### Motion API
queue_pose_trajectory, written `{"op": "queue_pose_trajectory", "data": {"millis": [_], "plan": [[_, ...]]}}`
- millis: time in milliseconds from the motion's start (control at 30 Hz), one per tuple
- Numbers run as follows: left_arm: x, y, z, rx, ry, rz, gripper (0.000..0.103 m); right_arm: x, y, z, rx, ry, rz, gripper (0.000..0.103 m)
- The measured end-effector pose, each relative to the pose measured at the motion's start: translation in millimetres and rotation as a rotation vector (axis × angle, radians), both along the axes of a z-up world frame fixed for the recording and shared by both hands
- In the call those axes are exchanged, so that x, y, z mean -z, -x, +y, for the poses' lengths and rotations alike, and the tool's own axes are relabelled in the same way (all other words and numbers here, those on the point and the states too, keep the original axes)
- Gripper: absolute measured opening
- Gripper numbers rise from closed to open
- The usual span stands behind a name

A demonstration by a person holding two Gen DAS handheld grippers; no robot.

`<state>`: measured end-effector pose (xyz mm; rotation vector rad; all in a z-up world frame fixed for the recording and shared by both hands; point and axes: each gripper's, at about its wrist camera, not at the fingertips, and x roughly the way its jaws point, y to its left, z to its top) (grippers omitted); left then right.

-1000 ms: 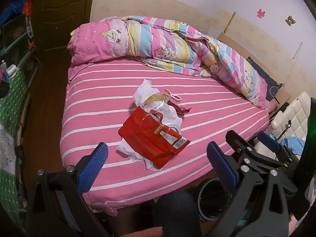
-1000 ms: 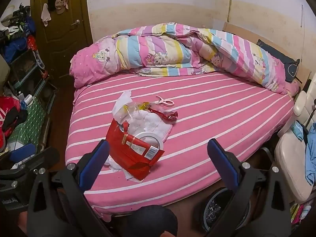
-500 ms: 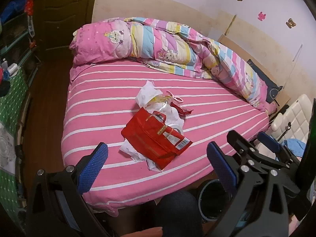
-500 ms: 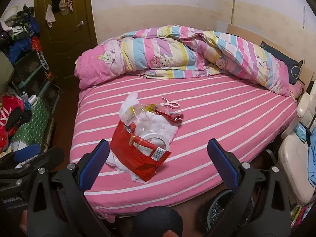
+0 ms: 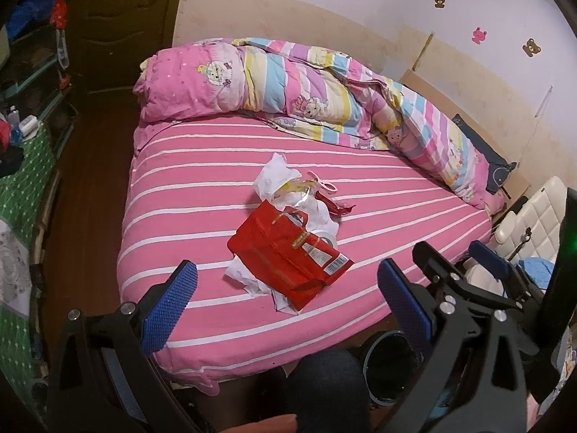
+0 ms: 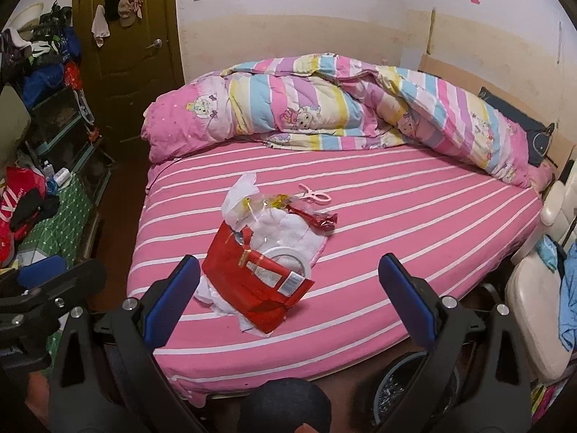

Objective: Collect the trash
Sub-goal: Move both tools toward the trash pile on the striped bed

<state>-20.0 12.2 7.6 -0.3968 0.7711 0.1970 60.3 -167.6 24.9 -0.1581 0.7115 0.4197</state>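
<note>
A pile of trash lies mid-bed on the pink striped sheet: a red paper bag [image 5: 288,252] [image 6: 252,281] over crumpled white tissue [image 5: 276,176] [image 6: 239,195], clear plastic wrap, a tape roll [image 6: 288,256], a small red wrapper [image 5: 337,209] [image 6: 319,218] and a pink clip [image 6: 313,195]. My left gripper [image 5: 285,306] hangs open above the bed's near edge, short of the pile. My right gripper [image 6: 288,299] is open too, with nothing between its fingers. A dark bin [image 5: 393,371] [image 6: 414,389] stands on the floor by the bed's near right corner.
A rolled striped duvet [image 6: 324,108] lies along the far side of the bed. A brown door [image 6: 126,54] and cluttered shelves [image 6: 47,108] are to the left. A cream padded chair [image 6: 541,288] stands at the right. A person's knee [image 5: 324,389] shows at the bottom.
Both grippers have drifted slightly, so the bed and pile sit a little further right in view. Nothing on the bed has moved. Both grippers stay open.
</note>
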Motion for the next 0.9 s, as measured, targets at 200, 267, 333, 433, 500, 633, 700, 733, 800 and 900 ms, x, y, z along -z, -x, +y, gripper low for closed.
{"op": "queue_pose_trajectory", "data": {"millis": [200,267,333,433,500,633,700,733,800,900], "plan": [[-6,7,-3,-0.013,-0.016,-0.005,0.097,-5,7,-4,-0.020,0.016,-0.062,0.098],[-7,9,-5,-0.016,-0.019,-0.006,0.097,-7,11,-7,-0.027,0.015,-0.084,0.098],[-9,12,-8,-0.021,-0.030,-0.006,0.097,-7,14,-11,-0.033,0.016,-0.085,0.098],[-11,16,-15,-0.025,-0.051,-0.002,0.097,-10,18,-24,-0.049,-0.049,-0.057,0.098],[-13,20,-20,-0.023,-0.069,-0.003,0.097,-14,21,-29,-0.051,-0.084,-0.049,0.098],[-19,29,-30,-0.017,-0.094,-0.019,0.097,-22,30,-36,-0.063,-0.106,-0.066,0.098],[-23,33,-35,-0.017,-0.108,-0.026,0.097,-26,36,-40,-0.072,-0.116,-0.078,0.098],[-24,35,-36,-0.017,-0.109,-0.030,0.097,-27,39,-42,-0.079,-0.122,-0.082,0.098],[-26,38,-39,-0.014,-0.110,-0.040,0.097,-29,42,-46,-0.088,-0.130,-0.084,0.098],[-26,40,-42,-0.006,-0.111,-0.046,0.097,-29,44,-51,-0.093,-0.138,-0.086,0.098]]}}
